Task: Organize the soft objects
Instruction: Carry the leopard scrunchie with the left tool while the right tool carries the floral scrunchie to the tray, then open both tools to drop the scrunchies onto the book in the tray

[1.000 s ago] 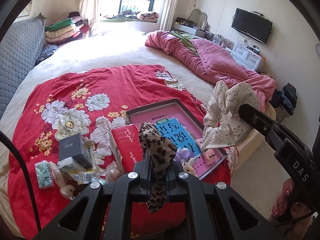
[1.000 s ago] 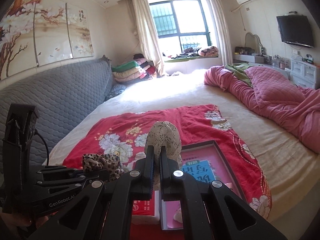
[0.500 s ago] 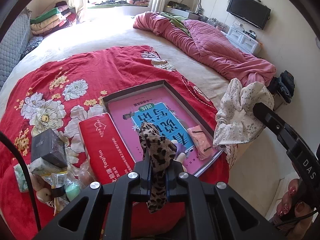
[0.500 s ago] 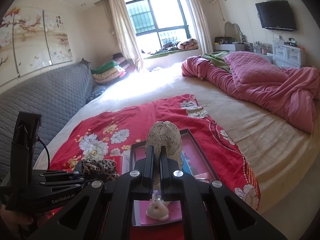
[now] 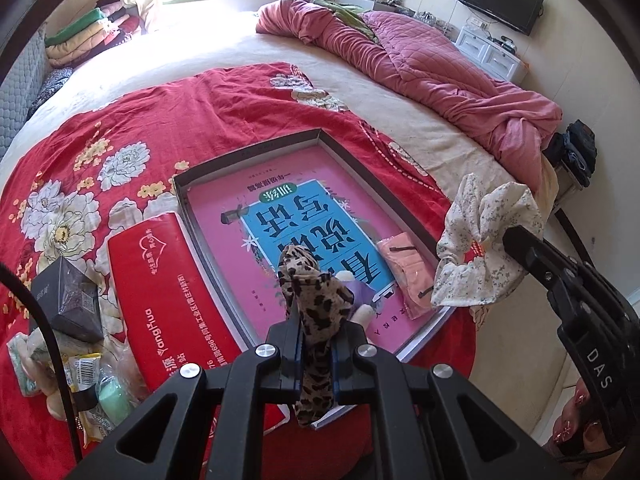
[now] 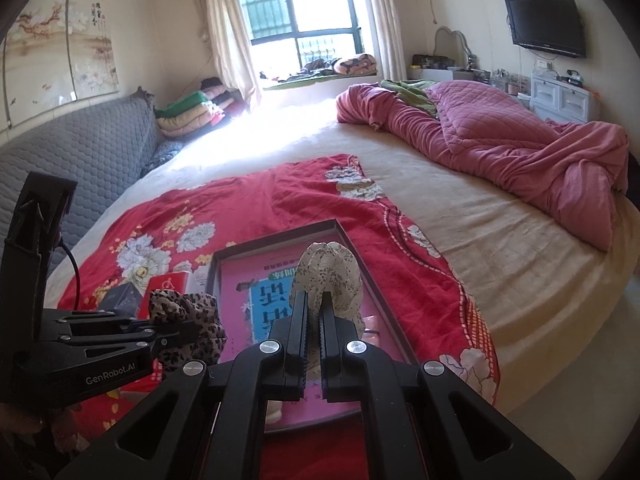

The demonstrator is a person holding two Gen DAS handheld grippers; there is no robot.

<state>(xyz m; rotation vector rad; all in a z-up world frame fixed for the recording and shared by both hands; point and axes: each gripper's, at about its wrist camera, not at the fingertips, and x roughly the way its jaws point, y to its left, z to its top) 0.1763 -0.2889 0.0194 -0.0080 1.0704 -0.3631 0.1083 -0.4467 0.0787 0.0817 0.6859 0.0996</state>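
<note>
While both jaws pinch scrunchies, shallow tray (image 5: 400, 184) with pink book (image 5: 280, 216), pink hairpin packet (image 5: 404, 268).

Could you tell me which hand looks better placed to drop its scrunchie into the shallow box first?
Left, probably. The left gripper, shut on the leopard scrunchie, hangs over the shallow box. The right gripper holds the white floral scrunchie at the box's outer edge.
</note>
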